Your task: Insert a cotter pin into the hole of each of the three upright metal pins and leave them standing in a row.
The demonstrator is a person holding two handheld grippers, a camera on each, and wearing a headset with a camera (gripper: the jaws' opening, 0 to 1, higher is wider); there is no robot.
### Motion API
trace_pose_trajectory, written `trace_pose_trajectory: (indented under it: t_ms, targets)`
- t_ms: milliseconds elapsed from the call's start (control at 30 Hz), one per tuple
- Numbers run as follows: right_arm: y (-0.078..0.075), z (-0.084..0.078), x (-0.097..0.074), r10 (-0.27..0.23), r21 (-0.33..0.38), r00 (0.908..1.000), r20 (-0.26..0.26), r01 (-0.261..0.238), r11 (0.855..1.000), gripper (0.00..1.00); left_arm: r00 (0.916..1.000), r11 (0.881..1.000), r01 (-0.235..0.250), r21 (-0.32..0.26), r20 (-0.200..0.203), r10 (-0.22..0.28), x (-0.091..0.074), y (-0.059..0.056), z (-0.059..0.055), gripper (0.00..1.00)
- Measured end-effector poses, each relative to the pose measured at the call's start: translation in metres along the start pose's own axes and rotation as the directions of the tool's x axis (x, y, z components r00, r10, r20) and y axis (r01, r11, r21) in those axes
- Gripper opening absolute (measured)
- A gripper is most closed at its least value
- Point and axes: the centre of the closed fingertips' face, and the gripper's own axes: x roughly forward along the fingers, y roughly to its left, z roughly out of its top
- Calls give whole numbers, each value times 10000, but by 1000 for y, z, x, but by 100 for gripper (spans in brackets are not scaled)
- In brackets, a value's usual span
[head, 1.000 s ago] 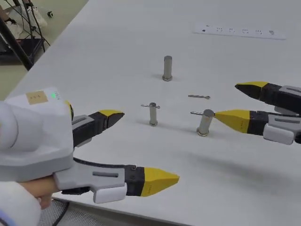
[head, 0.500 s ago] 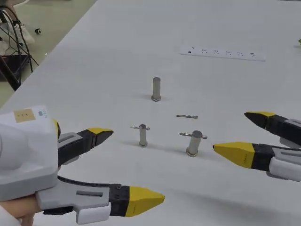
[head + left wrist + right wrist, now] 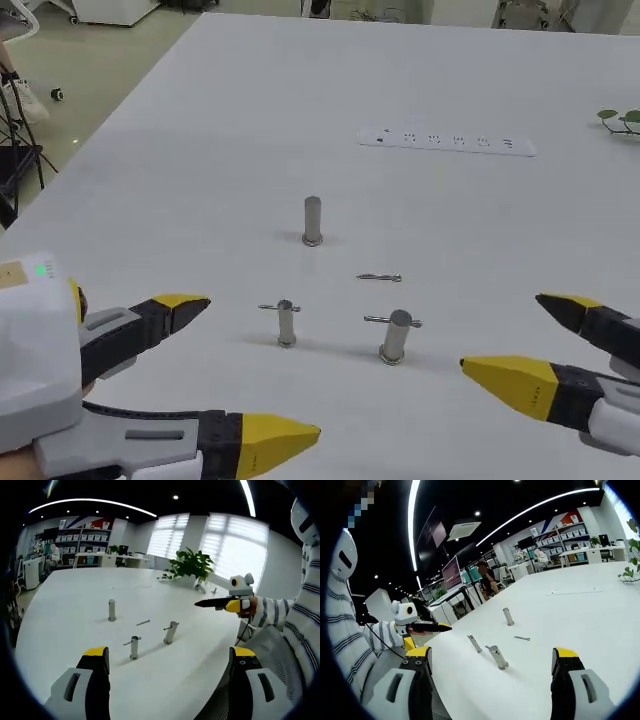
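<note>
Cotter pin (image 3: 379, 277) loose among metal pins (image 3: 312, 220), ahead of left tongs (image 3: 260, 366) and right tongs (image 3: 502, 333), both spread, empty

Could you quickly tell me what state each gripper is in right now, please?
Left gripper: open, holding nothing.
Right gripper: open, holding nothing.

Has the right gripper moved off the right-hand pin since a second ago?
Yes. The right gripper has drawn back from the right-hand metal pin, toward the bottom of the head view. Its jaw tip was beside that pin and now stands clear of it.
</note>
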Motion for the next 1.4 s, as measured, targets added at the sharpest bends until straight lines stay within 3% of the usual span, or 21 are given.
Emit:
trace_pose_trajectory:
  t_ms: [200,433,567,767,933,1067,1233,1400]
  targets:
    - [0,-3,-4,-297,-185,9994,-160,294,9994,98,9998,9999,-93,-102,156,94,-2,8,5,99]
    - [0,-1,-9,-568,-317,9983,-154,563,9979,98,9995,9998,-201,36,249,200,0,28,19,99]
    - [-2,-2,-11,-746,-273,9971,-122,743,9969,98,9996,9992,-283,274,104,280,7,44,32,99]
    - [-7,-6,-18,-1116,-126,9937,-96,1115,9937,98,9990,9964,-386,761,263,367,19,68,60,98]
    - [-12,-14,-23,-1382,-108,9899,-303,1379,9904,98,9983,9908,-572,1225,195,552,32,85,73,95]
    - [-12,-17,-26,-1519,-28,9879,-299,1519,9884,98,9982,9881,-593,1420,111,583,42,96,79,93]
    - [-15,-18,-31,-1834,18,9828,-219,1834,9830,98,9980,9883,-409,1472,-420,476,58,108,70,90]
    - [-16,-22,-37,-2016,64,9789,-326,2019,9794,98,9970,9870,-221,1592,-692,335,69,115,69,88]
